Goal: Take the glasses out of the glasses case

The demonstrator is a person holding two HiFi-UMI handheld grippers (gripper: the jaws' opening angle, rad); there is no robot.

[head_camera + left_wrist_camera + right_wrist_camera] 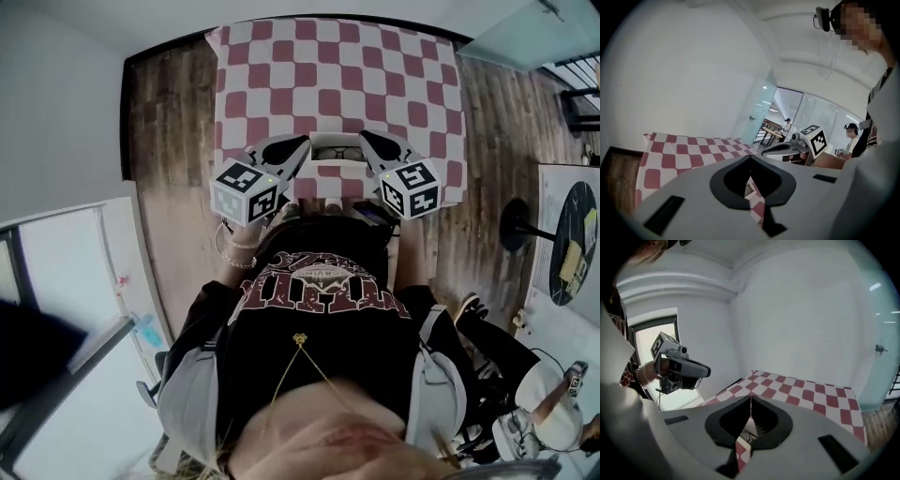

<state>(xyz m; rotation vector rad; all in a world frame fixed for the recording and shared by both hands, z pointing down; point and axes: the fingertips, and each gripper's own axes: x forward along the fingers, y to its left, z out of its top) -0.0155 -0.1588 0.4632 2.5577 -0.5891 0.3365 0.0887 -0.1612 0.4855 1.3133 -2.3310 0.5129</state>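
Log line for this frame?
left tool: shut, empty | right tool: shut, empty | glasses: inside open glasses case, between tools

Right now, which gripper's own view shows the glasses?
The right gripper: a lens of the glasses shows below its closed jaws. The left gripper sees only checked tablecloth and a pale corner.

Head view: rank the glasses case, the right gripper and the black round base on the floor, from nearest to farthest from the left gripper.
From the left gripper:
1. Glasses case, right beside its tongs, on the checked cloth.
2. Right gripper, on the case's other side.
3. Black round base, far right on the floor.
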